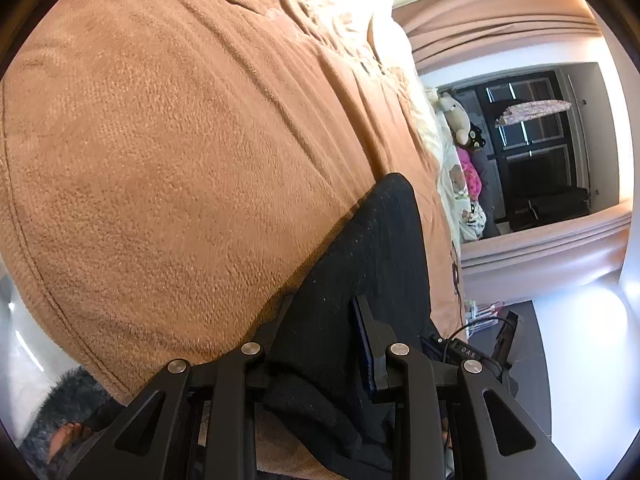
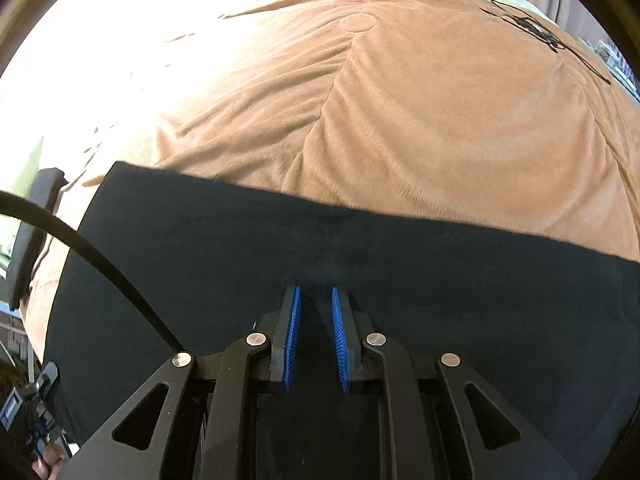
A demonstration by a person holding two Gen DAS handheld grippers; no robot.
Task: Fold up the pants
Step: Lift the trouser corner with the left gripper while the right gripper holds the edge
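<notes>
Left wrist view: the left gripper (image 1: 324,320) pinches a bunched fold of the black pants (image 1: 372,248), which lie on the near edge of the brown blanket (image 1: 180,140). Right wrist view: the right gripper (image 2: 316,312) stands over the flat pants (image 2: 440,280), its blue pads (image 2: 294,332) narrowly apart with dark cloth between them; whether they press it I cannot tell.

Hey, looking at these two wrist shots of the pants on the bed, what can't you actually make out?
- Left wrist view: the black pants bunch between the left gripper fingers and hide one pad.
- Right wrist view: the pants run off the lower and right edges; waistband or hem unseen.
- Right gripper: dark cloth on dark cloth hides whether any fabric is pinched.
</notes>
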